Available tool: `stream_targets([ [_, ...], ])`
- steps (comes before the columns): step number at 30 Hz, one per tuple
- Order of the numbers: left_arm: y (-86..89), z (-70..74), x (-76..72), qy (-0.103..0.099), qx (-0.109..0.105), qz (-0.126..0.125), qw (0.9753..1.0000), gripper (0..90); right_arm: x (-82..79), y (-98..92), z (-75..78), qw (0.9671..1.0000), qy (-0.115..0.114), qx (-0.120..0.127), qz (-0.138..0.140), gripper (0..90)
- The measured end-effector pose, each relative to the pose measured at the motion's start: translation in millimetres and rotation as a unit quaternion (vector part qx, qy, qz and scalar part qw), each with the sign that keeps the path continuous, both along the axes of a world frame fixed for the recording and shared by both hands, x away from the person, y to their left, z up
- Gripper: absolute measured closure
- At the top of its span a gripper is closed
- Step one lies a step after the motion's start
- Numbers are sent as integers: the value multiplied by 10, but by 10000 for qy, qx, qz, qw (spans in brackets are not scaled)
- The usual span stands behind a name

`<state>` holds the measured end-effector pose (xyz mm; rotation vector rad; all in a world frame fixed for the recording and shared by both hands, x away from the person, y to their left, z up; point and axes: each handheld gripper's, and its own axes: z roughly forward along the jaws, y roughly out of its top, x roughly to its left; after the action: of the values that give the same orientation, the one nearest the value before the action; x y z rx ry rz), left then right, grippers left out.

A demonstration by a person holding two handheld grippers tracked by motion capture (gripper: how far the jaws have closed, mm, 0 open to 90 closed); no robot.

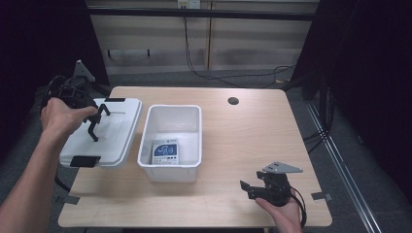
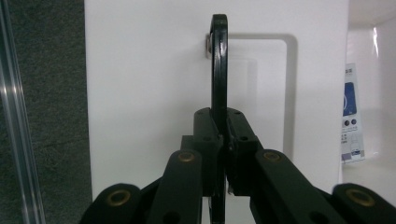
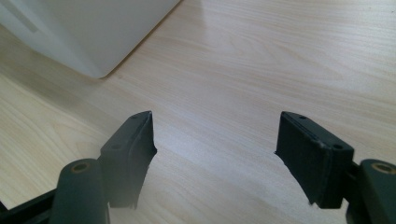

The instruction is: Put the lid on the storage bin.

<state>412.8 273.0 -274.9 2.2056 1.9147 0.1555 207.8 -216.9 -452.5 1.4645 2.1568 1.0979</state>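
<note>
The left tool (image 1: 95,127) is closed tight on the black handle (image 2: 218,65) of the white lid (image 1: 114,136), its jaws pinching the thin bar from both sides. The lid sits at the left of the wooden surface (image 1: 252,131), just beside the open white bin (image 1: 171,167), overhanging the surface's left edge. Inside the bin lies a blue-and-white packet (image 1: 165,151). The right tool (image 1: 248,188) rests near the front right of the surface, jaws spread wide, holding nothing, well apart from the bin
</note>
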Motion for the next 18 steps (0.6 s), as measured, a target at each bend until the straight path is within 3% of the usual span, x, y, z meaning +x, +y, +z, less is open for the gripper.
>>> stream_targets([
  [7,-109,102,14,-34,-80,50,10000,849,-4,10,1,10000,19,2,-2,273],
  [14,-245,79,51,0,-144,120,9998,849,-7,12,1,10000,31,0,1,273],
  [18,-340,134,47,-5,-175,124,9998,849,0,10,-2,10000,30,-7,10,273],
])
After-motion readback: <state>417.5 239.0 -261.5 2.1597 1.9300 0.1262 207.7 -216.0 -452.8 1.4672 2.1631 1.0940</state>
